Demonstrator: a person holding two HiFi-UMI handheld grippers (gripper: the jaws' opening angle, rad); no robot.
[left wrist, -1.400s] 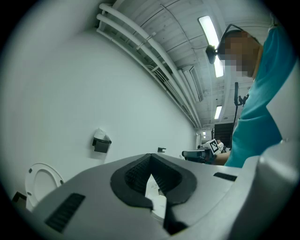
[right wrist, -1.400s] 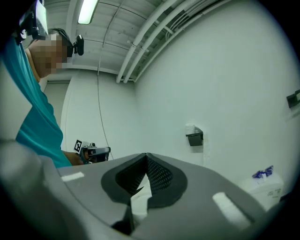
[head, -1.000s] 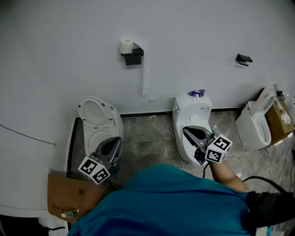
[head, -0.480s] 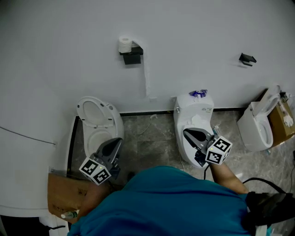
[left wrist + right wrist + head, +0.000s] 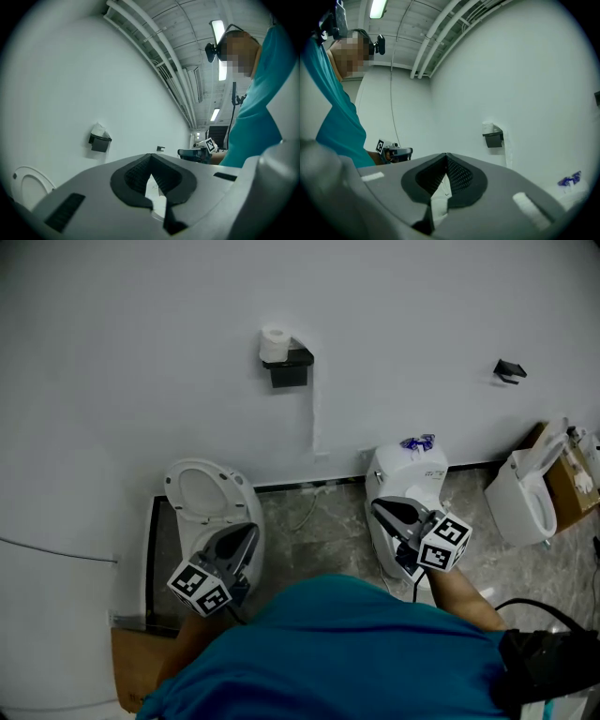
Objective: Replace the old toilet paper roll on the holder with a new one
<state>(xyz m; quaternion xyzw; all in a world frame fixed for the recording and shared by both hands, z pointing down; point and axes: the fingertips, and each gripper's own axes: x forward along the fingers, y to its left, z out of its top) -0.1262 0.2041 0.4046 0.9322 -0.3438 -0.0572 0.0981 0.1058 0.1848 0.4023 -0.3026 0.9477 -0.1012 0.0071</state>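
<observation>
A black holder (image 5: 289, 367) hangs on the white wall with a white toilet paper roll (image 5: 275, 343) standing on top of it. A strip of paper (image 5: 312, 418) hangs down the wall below it. The left gripper view shows the holder (image 5: 100, 142) far ahead to the left, and the right gripper view shows the holder (image 5: 493, 138) far ahead to the right. My left gripper (image 5: 251, 531) is shut and empty, held level over the left toilet. My right gripper (image 5: 378, 505) is shut and empty over the middle toilet. Both are well short of the wall.
A toilet with its seat raised (image 5: 202, 498) stands below left of the holder. A second toilet (image 5: 412, 479) has a blue wrapper (image 5: 416, 442) on its tank, and a third (image 5: 525, 498) stands at the right. Cardboard boxes (image 5: 136, 667) lie on the floor. A small black bracket (image 5: 510, 369) is on the wall.
The holder, the toilets and the floor have shifted right and slightly down in the head view as I moved. Both grippers travelled along with me and stayed shut.
</observation>
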